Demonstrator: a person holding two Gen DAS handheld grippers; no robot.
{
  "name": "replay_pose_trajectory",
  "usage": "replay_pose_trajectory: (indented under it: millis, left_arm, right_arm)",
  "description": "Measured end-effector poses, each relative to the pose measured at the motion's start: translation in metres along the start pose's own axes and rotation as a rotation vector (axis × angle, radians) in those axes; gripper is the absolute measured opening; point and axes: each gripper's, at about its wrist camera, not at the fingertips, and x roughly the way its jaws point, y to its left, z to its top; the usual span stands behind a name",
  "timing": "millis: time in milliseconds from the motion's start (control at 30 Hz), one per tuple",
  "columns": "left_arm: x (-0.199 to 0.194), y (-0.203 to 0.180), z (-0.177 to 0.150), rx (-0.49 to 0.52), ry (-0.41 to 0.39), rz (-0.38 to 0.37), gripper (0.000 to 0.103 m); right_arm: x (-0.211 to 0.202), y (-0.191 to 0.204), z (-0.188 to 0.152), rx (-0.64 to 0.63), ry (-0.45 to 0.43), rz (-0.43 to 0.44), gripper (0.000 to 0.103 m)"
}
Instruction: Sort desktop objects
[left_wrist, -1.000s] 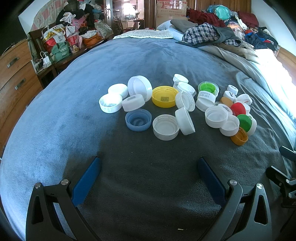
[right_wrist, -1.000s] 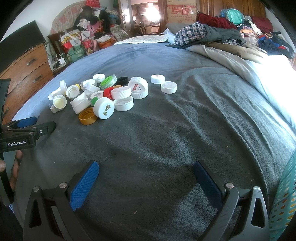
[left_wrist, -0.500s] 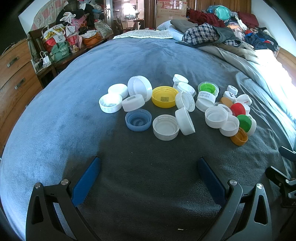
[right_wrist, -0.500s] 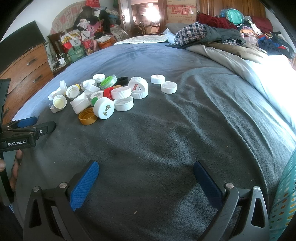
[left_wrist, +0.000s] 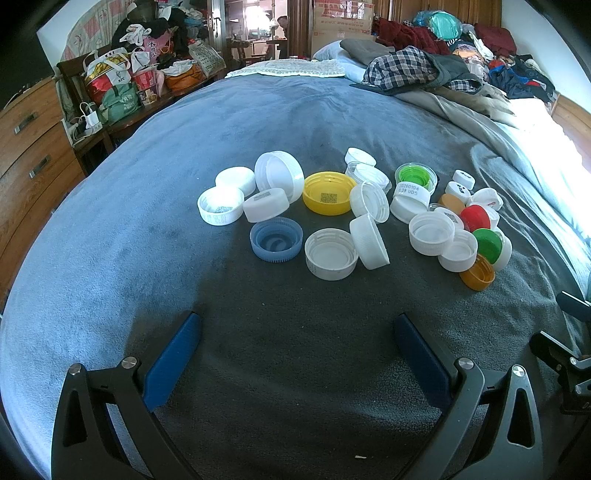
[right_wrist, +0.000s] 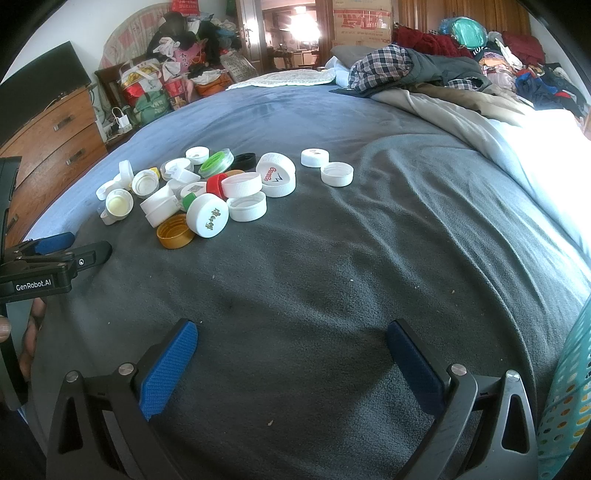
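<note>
both tools wide apart and empty, left tool (left_wrist: 295, 339) and right tool (right_wrist: 291, 343) low over the bed (right_wrist: 369, 240). the bottle caps (left_wrist: 332, 218) sit heaped mid-blanket, nothing sorted yet. looks like the opening pick: reach forward, straddle one outlying cap, maybe the blue cap (left_wrist: 276, 239), and close.
</note>
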Motion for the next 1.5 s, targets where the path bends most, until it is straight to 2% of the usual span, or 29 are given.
replay_pose_trajectory:
  millis: [933, 1133, 1267, 1333, 1367, 1467, 1500]
  left_arm:
    - [0.002, -0.003, 0.003, 0.002, 0.009, 0.0, 0.102]
    - [-0.002, 0.0, -0.001, -0.024, -0.021, -0.054, 0.101]
    - [-0.004, 0.003, -0.001, -0.031, -0.024, -0.08, 0.101]
    - [-0.01, 0.01, 0.0, -0.054, -0.037, -0.106, 0.097]
    - [-0.013, 0.015, 0.0, -0.065, -0.041, -0.142, 0.096]
    - [-0.012, 0.033, 0.007, -0.102, -0.043, -0.188, 0.086]
    - [-0.012, 0.038, 0.013, -0.1, -0.046, -0.184, 0.078]
  right_arm:
    - [-0.001, -0.002, 0.0, 0.002, 0.005, 0.002, 0.103]
    - [-0.002, -0.001, 0.001, 0.0, 0.007, -0.002, 0.103]
    - [-0.002, 0.006, 0.001, -0.037, 0.006, -0.052, 0.103]
    - [0.0, 0.002, 0.002, -0.018, 0.011, -0.028, 0.103]
    - [0.0, -0.001, 0.002, -0.005, 0.009, -0.014, 0.103]
    - [0.0, 0.0, 0.002, -0.006, 0.008, -0.016, 0.103]
    - [-0.001, 0.0, 0.002, -0.007, 0.007, -0.016, 0.103]
